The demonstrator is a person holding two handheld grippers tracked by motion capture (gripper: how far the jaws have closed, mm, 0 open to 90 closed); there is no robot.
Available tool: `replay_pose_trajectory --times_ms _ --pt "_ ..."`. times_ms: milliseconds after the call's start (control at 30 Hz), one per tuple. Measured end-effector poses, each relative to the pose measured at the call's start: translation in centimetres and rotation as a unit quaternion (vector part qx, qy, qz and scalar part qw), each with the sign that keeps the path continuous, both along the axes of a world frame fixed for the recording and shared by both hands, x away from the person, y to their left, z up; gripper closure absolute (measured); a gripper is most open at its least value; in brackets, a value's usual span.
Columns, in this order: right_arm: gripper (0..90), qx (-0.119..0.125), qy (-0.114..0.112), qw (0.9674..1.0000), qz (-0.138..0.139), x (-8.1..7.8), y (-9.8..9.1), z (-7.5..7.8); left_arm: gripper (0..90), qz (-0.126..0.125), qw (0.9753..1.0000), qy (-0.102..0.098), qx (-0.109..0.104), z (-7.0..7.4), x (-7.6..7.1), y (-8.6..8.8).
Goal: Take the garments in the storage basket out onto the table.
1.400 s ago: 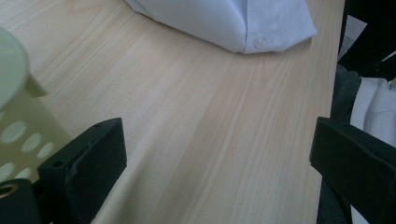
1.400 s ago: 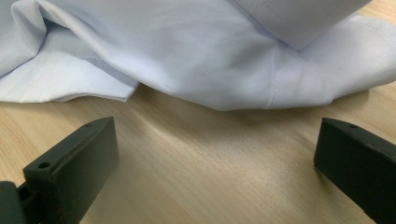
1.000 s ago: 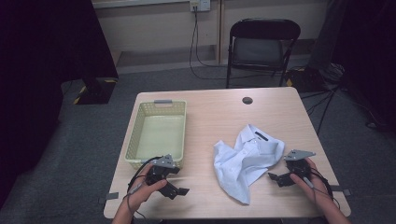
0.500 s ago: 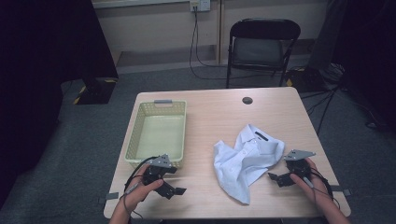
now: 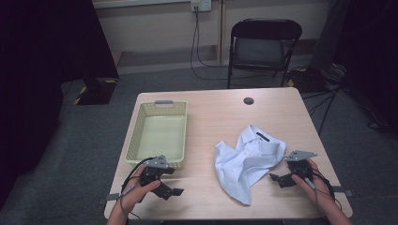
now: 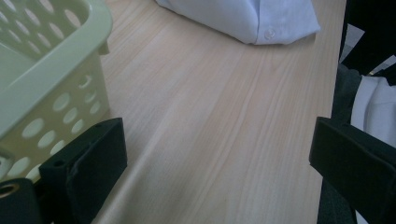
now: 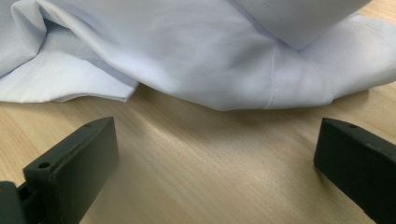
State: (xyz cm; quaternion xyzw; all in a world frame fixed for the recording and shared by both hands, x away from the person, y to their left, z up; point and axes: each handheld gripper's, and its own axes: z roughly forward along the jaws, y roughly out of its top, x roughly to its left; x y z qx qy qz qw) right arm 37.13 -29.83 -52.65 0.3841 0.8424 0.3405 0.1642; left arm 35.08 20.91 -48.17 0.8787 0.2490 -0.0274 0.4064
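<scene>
Wooden table (image 5: 220, 117), crumpled shirt (image 5: 248, 159) laid near right gripper (image 5: 280, 179), jaws spread wide, left gripper (image 5: 170, 186) held wide beside basket (image 5: 133, 136), nothing gripped.

Empty green basket (image 5: 158, 136) on table (image 5: 220, 117), black chair (image 5: 263, 49) behind

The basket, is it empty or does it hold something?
Empty: in the high view the basket shows only its bare floor, and the shirt lies crumpled on the table beside it.
</scene>
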Motion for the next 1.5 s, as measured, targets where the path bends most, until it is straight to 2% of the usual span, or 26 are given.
replay_pose_trajectory --times_ms 367,1033,1500 --pt "0.0 0.000 0.000 1.0000 0.000 0.0 0.0 0.0 3.7 0.002 0.9999 0.007 0.009 -0.3 -0.1 0.4" --pt "0.0 0.000 0.000 1.0000 0.000 0.0 0.0 0.0 3.6 0.018 0.9997 0.014 0.008 -0.6 -0.2 2.1" --pt "0.0 0.000 0.000 1.0000 0.000 0.0 0.0 0.0 3.5 0.027 0.9994 0.012 0.015 -0.7 -0.2 3.5"
